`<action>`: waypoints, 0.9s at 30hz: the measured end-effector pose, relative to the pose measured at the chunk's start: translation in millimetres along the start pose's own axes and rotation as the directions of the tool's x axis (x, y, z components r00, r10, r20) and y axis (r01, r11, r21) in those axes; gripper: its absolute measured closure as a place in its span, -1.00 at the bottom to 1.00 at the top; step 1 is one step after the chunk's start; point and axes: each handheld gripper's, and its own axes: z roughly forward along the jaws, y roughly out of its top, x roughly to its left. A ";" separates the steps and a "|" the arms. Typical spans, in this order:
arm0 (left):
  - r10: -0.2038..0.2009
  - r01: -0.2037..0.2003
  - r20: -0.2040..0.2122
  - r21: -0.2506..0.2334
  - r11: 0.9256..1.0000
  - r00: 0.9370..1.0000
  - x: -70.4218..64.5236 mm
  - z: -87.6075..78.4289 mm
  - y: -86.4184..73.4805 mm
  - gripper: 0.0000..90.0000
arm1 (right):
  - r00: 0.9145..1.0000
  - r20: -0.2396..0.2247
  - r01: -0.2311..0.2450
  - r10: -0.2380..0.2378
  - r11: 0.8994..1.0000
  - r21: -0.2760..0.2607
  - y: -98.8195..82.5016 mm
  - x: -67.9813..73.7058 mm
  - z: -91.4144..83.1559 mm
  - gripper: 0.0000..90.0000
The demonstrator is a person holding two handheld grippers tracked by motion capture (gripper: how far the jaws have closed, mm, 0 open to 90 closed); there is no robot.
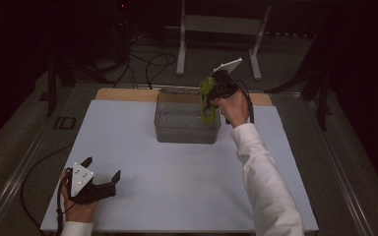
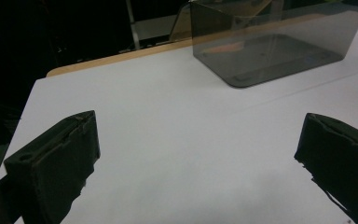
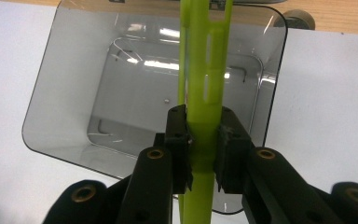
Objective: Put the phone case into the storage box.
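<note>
So right now my right gripper (image 3: 200,140) has its jaws clamped tight on a lime-green plastic utensil (image 3: 204,79), some kind of slotted spatula or tongs as far as I can tell, with the pads pinching its narrow handle from both sides. The green piece runs straight out past my fingertips, and directly beyond and below it sits a clear smoky plastic container (image 3: 51,102), open top facing me, so the utensil is hanging over the inside of the bin. From the high view you can see my right gripper (image 1: 215,91) held up over the right end of that container (image 1: 177,130) with the green utensil (image 1: 207,98) pointing down into it; can't tell if the tip touches the bottom. My left gripper (image 2: 198,149) is just parked low over the white table mat (image 2: 177,140), jaws wide apart with nothing between them, well away from the container (image 2: 279,51), which sits up ahead and off to the right of those jaws. In the high view that left gripper (image 1: 98,179) is near the front left corner of the mat (image 1: 142,172).
</note>
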 end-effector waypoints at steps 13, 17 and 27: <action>0.001 -0.001 0.000 0.000 1.000 1.000 -0.4 0.1 0.0 -1.00 | 1.000 0.013 -0.008 0.008 1.000 0.017 -0.9 -3.6 0.6 0.73; 0.001 -0.001 0.000 0.001 1.000 1.000 -0.6 0.5 -0.1 -1.00 | 1.000 0.019 -0.015 0.014 1.000 0.021 -1.3 -4.4 1.3 0.73; 0.002 -0.002 0.000 0.003 1.000 1.000 -0.7 0.4 -0.1 -1.00 | 0.999 0.027 -0.018 0.017 0.999 0.029 -2.3 -6.3 3.9 0.73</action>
